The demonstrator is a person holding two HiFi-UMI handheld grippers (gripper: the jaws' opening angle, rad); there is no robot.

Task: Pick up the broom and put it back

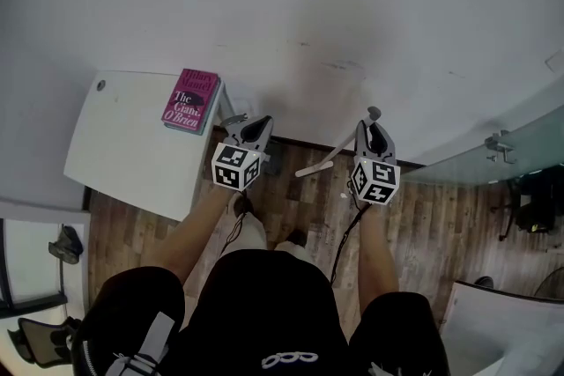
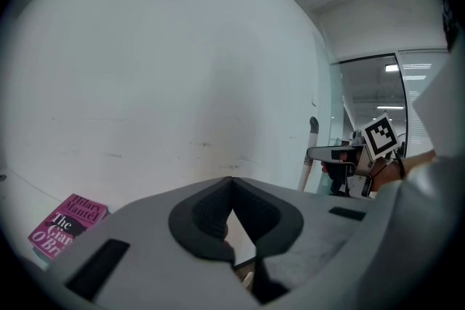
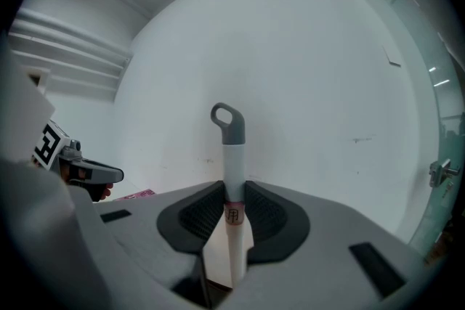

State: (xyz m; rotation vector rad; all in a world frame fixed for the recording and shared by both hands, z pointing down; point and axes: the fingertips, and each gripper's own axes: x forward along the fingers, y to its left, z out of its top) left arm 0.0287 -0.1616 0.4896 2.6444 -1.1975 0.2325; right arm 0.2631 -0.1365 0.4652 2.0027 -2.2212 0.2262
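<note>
Right gripper (image 3: 234,192) clamped high on the broom (image 3: 233,156); left gripper (image 2: 231,184) closed, empty. One-point hold: the broom may swing or slip.

A white wall (image 1: 291,4) closes off the way ahead of both tools, with clear air between the tool tips and the wall. At left, a counter (image 1: 123,145) carrying a book (image 1: 190,99) stands just beside the left tool (image 1: 249,129), leaving little room on that side. A glass partition (image 1: 529,141) bounds the right, well apart from the right tool (image 1: 373,126). The broom (image 1: 319,164), clamped in the right tool, slants across the gap between the two tools. The wood floor (image 1: 441,224) lies open below.
</note>
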